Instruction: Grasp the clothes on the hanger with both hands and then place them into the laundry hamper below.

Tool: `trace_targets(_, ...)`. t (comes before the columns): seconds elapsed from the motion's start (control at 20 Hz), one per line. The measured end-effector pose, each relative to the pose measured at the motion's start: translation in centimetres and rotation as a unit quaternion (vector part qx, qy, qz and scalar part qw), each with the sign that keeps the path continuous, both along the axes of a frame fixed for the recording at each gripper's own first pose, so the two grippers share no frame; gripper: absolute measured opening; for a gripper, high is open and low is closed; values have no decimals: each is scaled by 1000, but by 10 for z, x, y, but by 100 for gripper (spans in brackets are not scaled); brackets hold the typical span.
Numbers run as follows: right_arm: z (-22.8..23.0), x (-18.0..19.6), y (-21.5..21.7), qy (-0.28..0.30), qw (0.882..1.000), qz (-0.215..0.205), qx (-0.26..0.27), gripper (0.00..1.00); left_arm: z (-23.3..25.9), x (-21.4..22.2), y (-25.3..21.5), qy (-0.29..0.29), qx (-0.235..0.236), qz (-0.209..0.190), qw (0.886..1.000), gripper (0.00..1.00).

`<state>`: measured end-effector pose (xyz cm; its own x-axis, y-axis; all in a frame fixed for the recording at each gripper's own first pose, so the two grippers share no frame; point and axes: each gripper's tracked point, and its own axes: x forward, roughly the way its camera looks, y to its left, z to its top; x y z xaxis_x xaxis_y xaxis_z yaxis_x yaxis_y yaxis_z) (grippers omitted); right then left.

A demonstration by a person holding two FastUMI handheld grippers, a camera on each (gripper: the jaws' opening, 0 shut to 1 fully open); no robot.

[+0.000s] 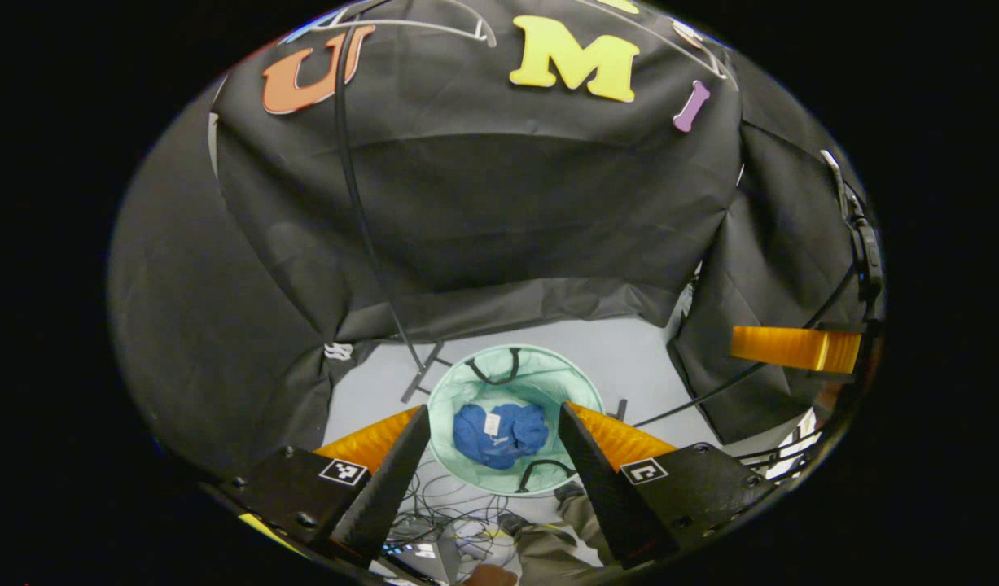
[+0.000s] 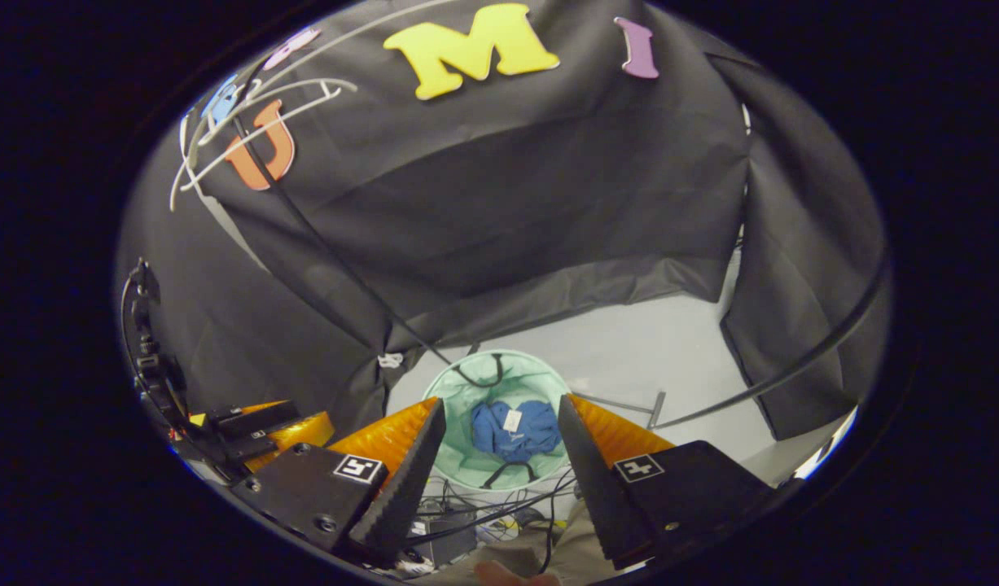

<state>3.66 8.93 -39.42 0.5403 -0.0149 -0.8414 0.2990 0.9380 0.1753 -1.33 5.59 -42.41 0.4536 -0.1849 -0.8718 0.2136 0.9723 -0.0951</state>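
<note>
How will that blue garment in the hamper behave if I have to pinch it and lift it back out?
The blue garment lies crumpled, so it is probably floppy and would drape and sag. It looks light. The mesh-like hamper seems soft-walled, so it might shift or tip if tugged.

Below the spread fingers of the left gripper [image 1: 494,464] sits a round pale-green fabric laundry hamper [image 1: 466,382] — thin, matt, softly creased cloth. Inside lies a crumpled blue cloth garment [image 1: 499,435], matt and wrinkled. Beyond it, the smooth pale-grey floor [image 1: 629,358] has a dull sheen. Above hangs a thin white wire hanger [image 2: 255,102] — smooth, slightly glossy.
</note>
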Motion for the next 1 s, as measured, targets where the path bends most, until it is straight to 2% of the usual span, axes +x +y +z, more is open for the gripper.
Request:
trace_targets(0.05, 14, -5, -7, -15, 1000, -5, -7, 89, 12, -2, 2, -10, -1, 5, 1000, 97)
trace_targets(0.2, 57, -23, -18, -62, 998, -6, -29, 89, 53, -11, 1, -53, -11, 15, 998, 97)
trace_targets(0.3, 87, -34, -25, -91, 995, 3, -38, 89, 80, -22, -2, -73, -23, 30, 997, 97)
trace_targets(0.45, 107, -53, -39, -135, 989, 25, -47, 89, 125, -41, 1, -115, -26, 60, 991, 97)
trace_targets(0.5, 116, -67, -45, -149, 987, 36, -51, 89, 142, -47, 0, -133, -24, 70, 988, 100)
trace_targets(0.7, 175, -115, -74, -210, 971, 73, -88, 89, 218, -77, -17, -211, -29, 105, 971, 100)
trace_targets(0.75, 190, -128, -81, -225, 967, 77, -96, 89, 237, -85, -23, -231, -27, 109, 967, 97)
trace_targets(1.0, 262, -191, -107, -298, 947, 82, -91, 89, 322, -137, -60, -333, -32, 110, 936, 98)
